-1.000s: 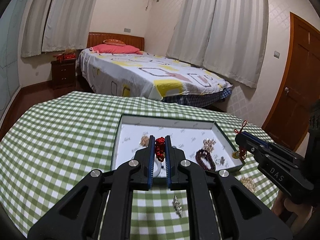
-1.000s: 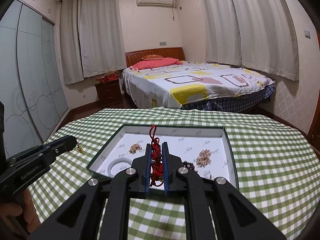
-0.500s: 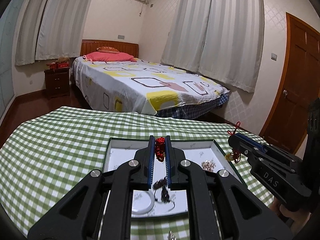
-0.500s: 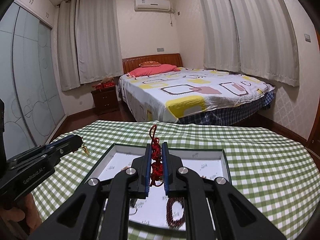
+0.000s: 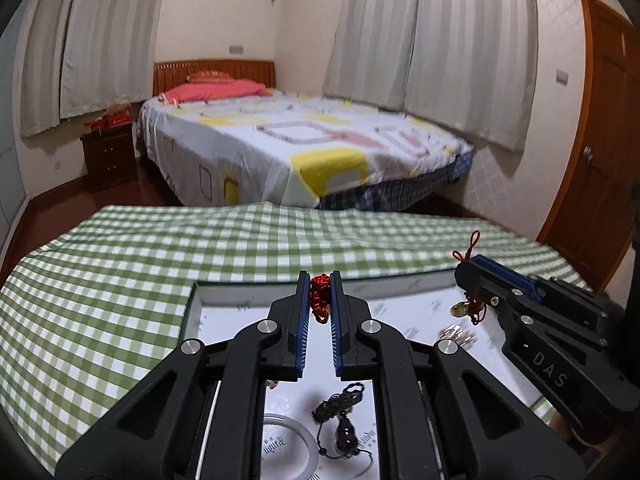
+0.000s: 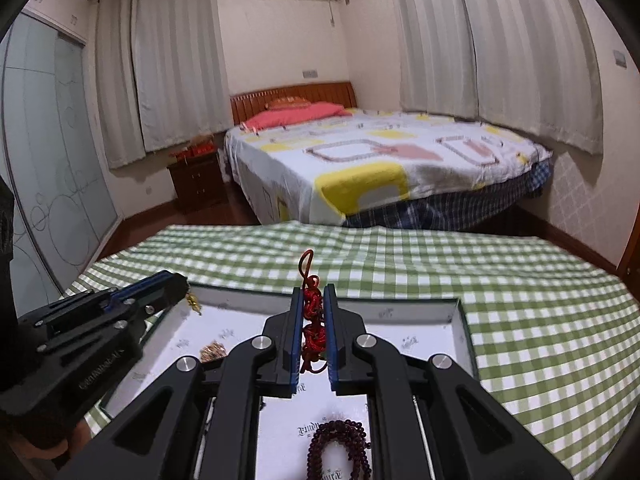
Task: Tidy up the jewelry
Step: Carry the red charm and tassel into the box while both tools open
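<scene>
My left gripper is shut on a red knotted cord charm above the white-lined jewelry tray. My right gripper is shut on a second red knotted cord, whose loop sticks up past the fingertips. In the left wrist view the right gripper hovers over the tray's right side, with a gold charm dangling under it. The right wrist view shows the left gripper over the tray's left edge, a small gold piece hanging from it.
In the tray lie a black cord pendant, a white bangle, a gold cluster and a dark red bead bracelet. The tray rests on a green checked tablecloth. A bed stands beyond the table.
Both grippers have moved forward and slightly down over the tray, each still gripping its red cord. The tray's near edge and the loose pieces on the cloth have slipped out of view.
</scene>
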